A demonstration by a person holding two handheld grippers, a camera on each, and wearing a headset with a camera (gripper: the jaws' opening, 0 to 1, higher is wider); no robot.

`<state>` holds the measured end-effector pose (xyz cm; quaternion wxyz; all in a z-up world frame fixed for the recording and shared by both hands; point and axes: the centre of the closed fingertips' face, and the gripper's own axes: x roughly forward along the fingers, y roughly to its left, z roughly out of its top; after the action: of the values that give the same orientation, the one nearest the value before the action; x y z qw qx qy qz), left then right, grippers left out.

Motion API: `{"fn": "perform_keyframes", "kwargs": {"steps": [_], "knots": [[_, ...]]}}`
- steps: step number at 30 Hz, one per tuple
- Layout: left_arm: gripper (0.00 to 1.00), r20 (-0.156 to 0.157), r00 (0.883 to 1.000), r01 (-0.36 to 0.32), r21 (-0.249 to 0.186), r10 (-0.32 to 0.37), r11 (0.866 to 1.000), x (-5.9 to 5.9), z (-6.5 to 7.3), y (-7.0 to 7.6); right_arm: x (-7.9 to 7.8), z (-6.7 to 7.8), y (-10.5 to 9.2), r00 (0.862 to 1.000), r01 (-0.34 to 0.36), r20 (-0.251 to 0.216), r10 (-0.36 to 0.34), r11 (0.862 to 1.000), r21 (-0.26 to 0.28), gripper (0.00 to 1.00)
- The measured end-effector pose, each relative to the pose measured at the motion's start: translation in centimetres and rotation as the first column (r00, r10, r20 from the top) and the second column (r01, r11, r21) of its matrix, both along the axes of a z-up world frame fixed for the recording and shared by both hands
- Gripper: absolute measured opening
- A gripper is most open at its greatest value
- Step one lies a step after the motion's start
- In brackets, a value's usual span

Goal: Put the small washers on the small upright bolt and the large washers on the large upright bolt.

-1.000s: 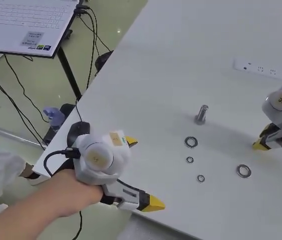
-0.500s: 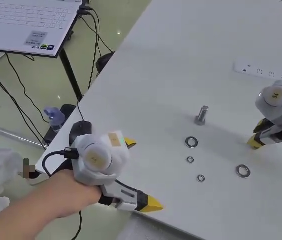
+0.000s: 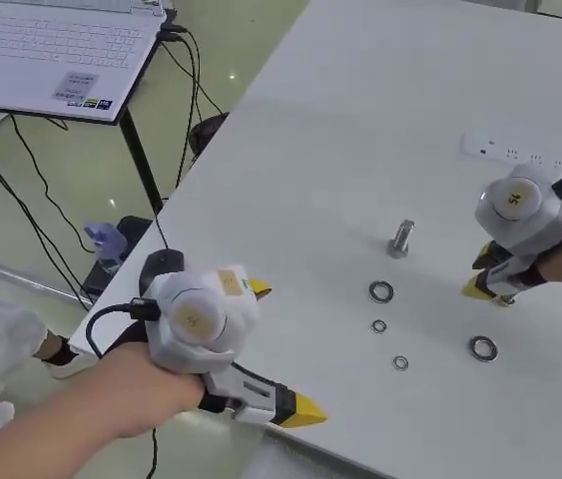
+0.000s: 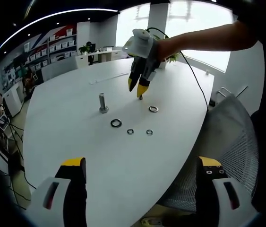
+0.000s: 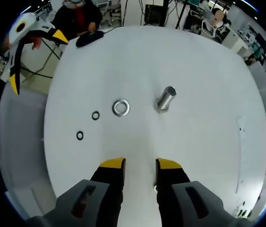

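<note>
The large upright bolt [image 3: 401,238] [image 4: 103,102] [image 5: 166,98] stands mid-table. Two large washers [image 3: 381,291] [image 3: 483,348] and two small washers [image 3: 379,326] [image 3: 400,362] lie flat in front of it. My right gripper [image 3: 478,282] [image 5: 140,165] hangs over the table to the right of the bolt, jaws a narrow gap apart with nothing between them. A small upright stud, probably the small bolt [image 3: 505,299] [image 4: 141,97], stands just by its tips. My left gripper [image 3: 282,349] [image 4: 142,163] is wide open and empty at the table's near edge.
A white power strip [image 3: 525,155] lies at the back right. Beside the table are a laptop [image 3: 51,50] on a stand and hanging cables. A black mouse-like object [image 3: 161,267] sits at the near corner. A grey chair [image 4: 227,137] stands at the table edge.
My right gripper has moved left, closer to the bolt and washers. The left gripper has stayed in place. The washers have not moved.
</note>
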<state>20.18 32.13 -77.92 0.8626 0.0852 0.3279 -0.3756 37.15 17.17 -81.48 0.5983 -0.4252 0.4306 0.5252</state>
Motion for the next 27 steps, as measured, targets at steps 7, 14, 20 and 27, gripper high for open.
{"fn": "perform_keyframes", "kwargs": {"steps": [7,14,20,27], "knots": [[0.97,0.002,1.0,0.007,0.002,-0.007,1.0,-0.1,0.2,0.2,-1.5,0.2,1.2,1.0,-0.024,-0.004,0.024,1.0,0.012,0.28],[0.97,0.003,1.0,0.012,0.012,-0.013,1.0,-0.2,0.3,0.2,-3.6,0.2,2.4,0.998,-0.06,-0.02,0.06,0.998,0.026,0.29],[0.97,0.014,1.0,0.028,0.026,-0.028,0.999,-0.3,0.4,-0.1,-5.5,0.1,3.0,0.996,-0.089,-0.026,0.09,0.995,0.034,0.3],[0.96,0.015,0.999,0.029,0.024,-0.03,0.999,-0.4,0.4,-0.1,-7.1,-0.4,3.4,0.994,-0.105,-0.035,0.107,0.993,0.046,0.3]]}}
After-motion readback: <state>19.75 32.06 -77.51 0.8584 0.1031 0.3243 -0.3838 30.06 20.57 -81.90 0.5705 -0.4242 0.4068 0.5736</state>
